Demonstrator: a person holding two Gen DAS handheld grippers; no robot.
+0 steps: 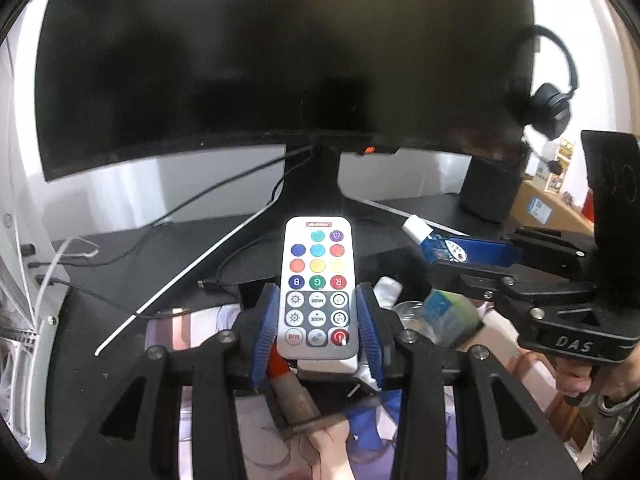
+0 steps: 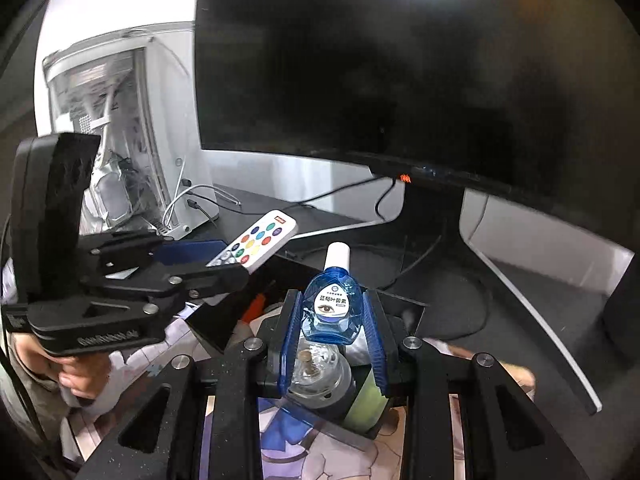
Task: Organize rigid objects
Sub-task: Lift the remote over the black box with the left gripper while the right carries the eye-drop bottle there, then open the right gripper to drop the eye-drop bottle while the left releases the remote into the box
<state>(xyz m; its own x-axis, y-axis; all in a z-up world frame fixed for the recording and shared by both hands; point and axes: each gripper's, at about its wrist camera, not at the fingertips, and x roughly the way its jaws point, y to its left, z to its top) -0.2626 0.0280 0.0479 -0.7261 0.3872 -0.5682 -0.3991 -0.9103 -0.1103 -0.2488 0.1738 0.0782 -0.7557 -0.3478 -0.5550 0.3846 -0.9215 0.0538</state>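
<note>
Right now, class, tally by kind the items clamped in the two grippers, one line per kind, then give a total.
Remote control, in the left gripper: 1
Blue eye-drop bottle, in the right gripper: 1
Total: 2

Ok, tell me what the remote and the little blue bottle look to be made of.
Remote: looks like matte white plastic, going by its smooth moulded casing; the coloured buttons could be rubber. Blue bottle: glossy, see-through blue, probably plastic rather than glass, with an opaque white cap and a printed label.
</note>
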